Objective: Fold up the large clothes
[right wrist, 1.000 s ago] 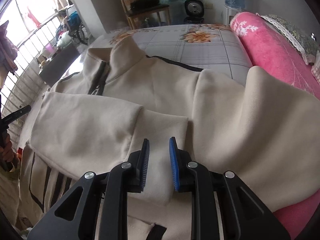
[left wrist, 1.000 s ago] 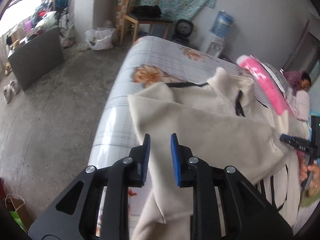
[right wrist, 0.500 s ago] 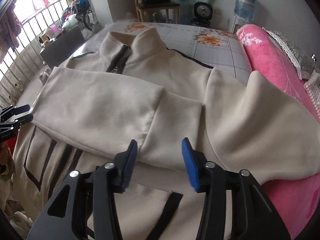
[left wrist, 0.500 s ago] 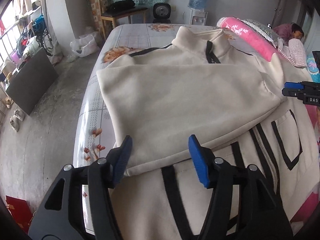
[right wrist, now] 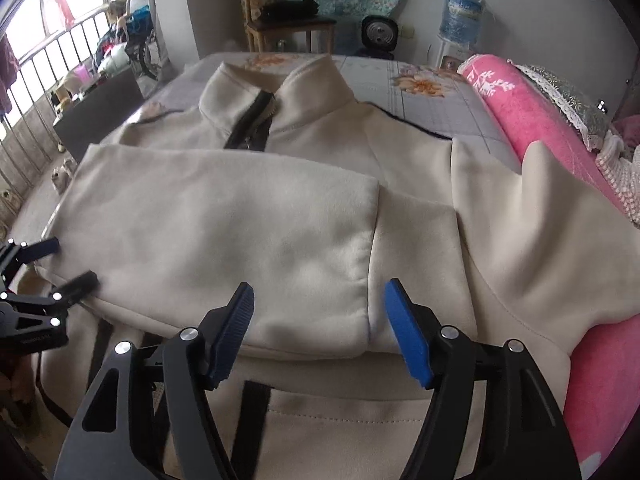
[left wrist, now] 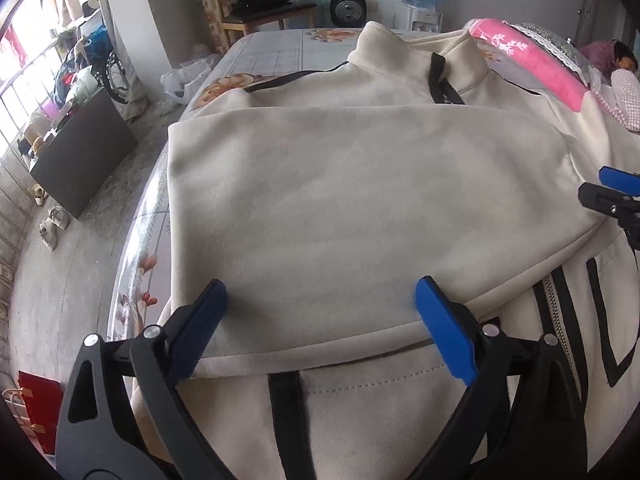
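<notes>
A cream jacket (left wrist: 360, 184) with black trim and a zip lies face up on the bed, collar at the far end. One sleeve (right wrist: 224, 240) is folded flat across the chest. The other sleeve (right wrist: 540, 248) drapes against a pink bolster. My left gripper (left wrist: 320, 304) is open and empty, just above the folded sleeve's near edge; it also shows at the left of the right wrist view (right wrist: 60, 264). My right gripper (right wrist: 320, 312) is open and empty over the folded sleeve's cuff end; its tips show at the right edge of the left wrist view (left wrist: 612, 192).
The bed (left wrist: 264, 52) has a floral sheet. A pink bolster (right wrist: 532, 120) lies along the right side. A wooden chair (right wrist: 288, 20), a fan (right wrist: 378, 34) and a water dispenser (right wrist: 460, 12) stand beyond the bed. A dark cabinet (left wrist: 80, 152) stands on the floor at left.
Both grippers were shut a second ago and have opened wide, letting go of the sleeve, which now lies flat across the chest. Both have drawn back toward the near edge.
</notes>
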{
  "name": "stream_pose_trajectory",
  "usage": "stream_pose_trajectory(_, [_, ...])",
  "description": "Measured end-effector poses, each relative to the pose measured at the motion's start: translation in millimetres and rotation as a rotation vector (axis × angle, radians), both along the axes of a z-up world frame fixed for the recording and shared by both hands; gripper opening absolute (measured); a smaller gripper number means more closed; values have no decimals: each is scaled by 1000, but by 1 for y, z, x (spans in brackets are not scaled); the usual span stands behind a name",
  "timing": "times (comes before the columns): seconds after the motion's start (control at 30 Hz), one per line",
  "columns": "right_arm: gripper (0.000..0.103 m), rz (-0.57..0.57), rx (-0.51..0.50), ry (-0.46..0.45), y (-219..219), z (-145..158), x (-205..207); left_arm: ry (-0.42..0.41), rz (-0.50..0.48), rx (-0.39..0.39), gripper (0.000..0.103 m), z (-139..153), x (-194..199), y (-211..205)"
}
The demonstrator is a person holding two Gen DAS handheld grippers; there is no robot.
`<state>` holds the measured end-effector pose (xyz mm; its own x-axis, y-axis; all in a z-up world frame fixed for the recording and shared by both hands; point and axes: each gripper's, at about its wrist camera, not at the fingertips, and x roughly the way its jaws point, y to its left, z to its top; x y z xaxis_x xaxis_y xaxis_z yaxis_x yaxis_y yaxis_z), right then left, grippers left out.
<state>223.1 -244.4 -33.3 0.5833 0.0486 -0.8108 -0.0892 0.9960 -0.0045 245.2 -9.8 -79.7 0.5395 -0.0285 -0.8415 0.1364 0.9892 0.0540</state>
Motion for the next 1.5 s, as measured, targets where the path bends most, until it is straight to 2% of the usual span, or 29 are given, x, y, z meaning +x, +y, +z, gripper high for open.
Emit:
stream_pose_trajectory(0.07, [84, 0, -11, -21, 2, 0, 3, -15, 14, 4, 96, -1, 0, 1])
stream_pose_trajectory(0.2, [85, -14, -21, 95, 3, -30, 15, -20, 52, -14, 96, -2, -3, 3])
stream_pose_trajectory(0.23, [88, -12, -14, 95, 3, -34, 14, -14, 61, -34, 96, -2, -2, 5])
stream_pose_trajectory(0.27, [96, -4, -4, 78, 3, -35, 12, -15, 73, -49, 96, -3, -2, 7])
stream_pose_trajectory(0.3, [97, 5, -11, 74, 6, -37, 11, -20, 74, -41, 96, -3, -3, 6])
stream_pose_trajectory(0.57, [97, -39, -25, 68, 9, -38, 15, -34, 128, -36, 96, -3, -7, 3])
stream_pose_trajectory(0.8, [97, -61, -26, 82, 9, -38, 15, -28, 126, -39, 96, -3, -6, 4])
stream_pose_trajectory(1.5, [97, -43, -25, 85, 9, -38, 13, -32, 143, -37, 96, -3, -7, 3])
